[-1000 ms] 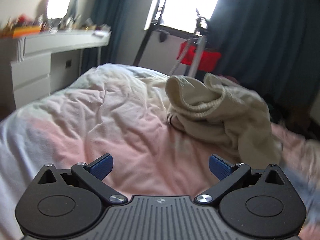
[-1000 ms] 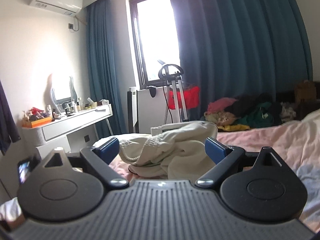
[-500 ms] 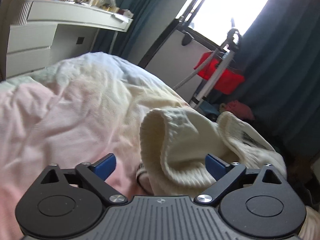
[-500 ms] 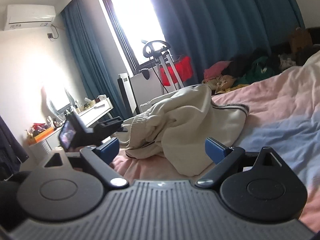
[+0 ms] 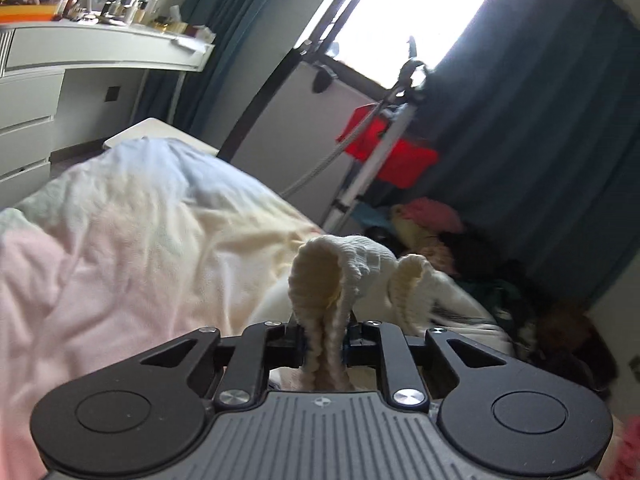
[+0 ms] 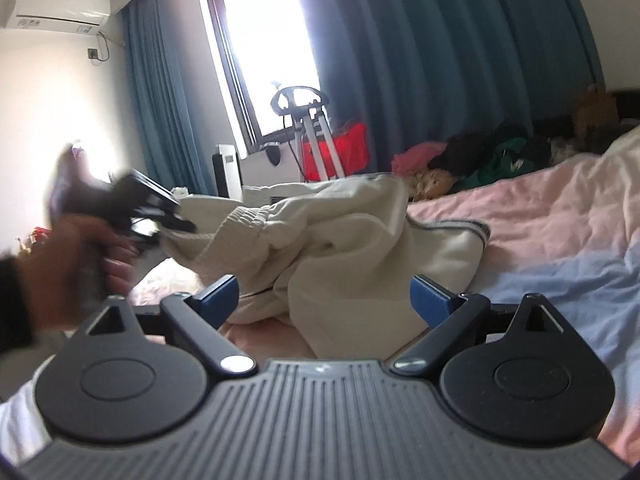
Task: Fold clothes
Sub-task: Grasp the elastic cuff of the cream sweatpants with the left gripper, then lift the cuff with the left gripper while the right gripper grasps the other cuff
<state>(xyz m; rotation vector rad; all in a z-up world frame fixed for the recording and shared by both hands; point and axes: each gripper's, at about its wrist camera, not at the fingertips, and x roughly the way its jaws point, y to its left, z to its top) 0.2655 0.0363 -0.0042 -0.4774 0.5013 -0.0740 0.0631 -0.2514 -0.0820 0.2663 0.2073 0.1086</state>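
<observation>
no fold is made yet: the cream garment (image 6: 352, 236) lies bunched on the bed (image 6: 560, 216), its ribbed hem pinched in the just-closed left gripper (image 5: 323, 344), while the right gripper (image 6: 324, 296) hangs wide, empty.

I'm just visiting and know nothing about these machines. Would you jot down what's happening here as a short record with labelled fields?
Setting: bed with pink and pale blue quilt
Garment: cream ribbed knit sweater, crumpled on the quilt
Left claw: jaws have just been closing; now shut on a ribbed edge of the sweater
Left hand: grips that claw's handle
Right claw: open, holding nothing, facing the sweater
Background: dark teal curtains, bright window, white dressing table
Folding: not begun
</observation>
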